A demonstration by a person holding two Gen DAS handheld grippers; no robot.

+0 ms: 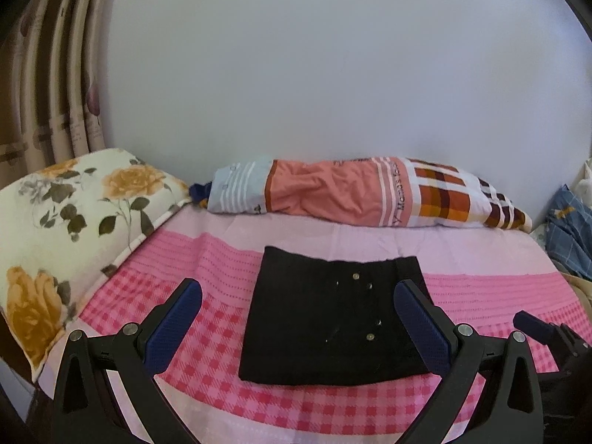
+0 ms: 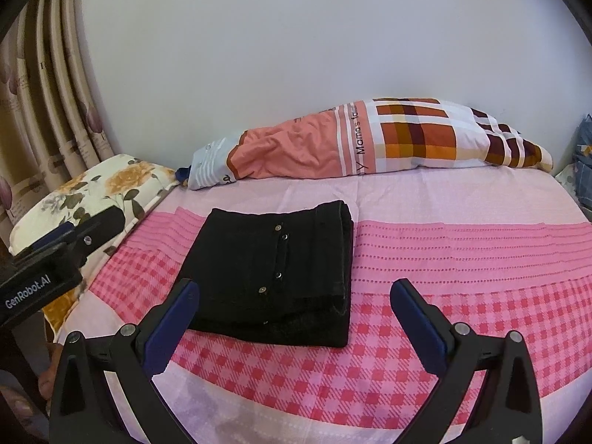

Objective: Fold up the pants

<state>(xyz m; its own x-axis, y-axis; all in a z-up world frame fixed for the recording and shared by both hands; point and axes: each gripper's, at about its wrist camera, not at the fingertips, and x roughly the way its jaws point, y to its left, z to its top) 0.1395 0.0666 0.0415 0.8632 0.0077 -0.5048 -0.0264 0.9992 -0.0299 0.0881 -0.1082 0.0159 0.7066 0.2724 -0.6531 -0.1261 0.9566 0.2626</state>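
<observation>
The black pants (image 1: 333, 318) lie folded into a compact stacked rectangle on the pink checked bed sheet (image 1: 207, 362), metal buttons facing up. They also show in the right wrist view (image 2: 273, 270). My left gripper (image 1: 299, 288) is open and empty, raised in front of the pants' near edge. My right gripper (image 2: 296, 288) is open and empty, to the right of the pants, its left finger over their near edge. The left gripper's body (image 2: 55, 259) shows at the left of the right wrist view. The right gripper's body (image 1: 544, 329) shows at the left wrist view's right edge.
A floral pillow (image 1: 66, 229) lies at the bed's left. A plaid and salmon rolled quilt (image 1: 370, 196) lies along the wall. Blue cloth (image 1: 569, 229) is piled at the far right. Striped curtains (image 1: 55, 92) hang at left.
</observation>
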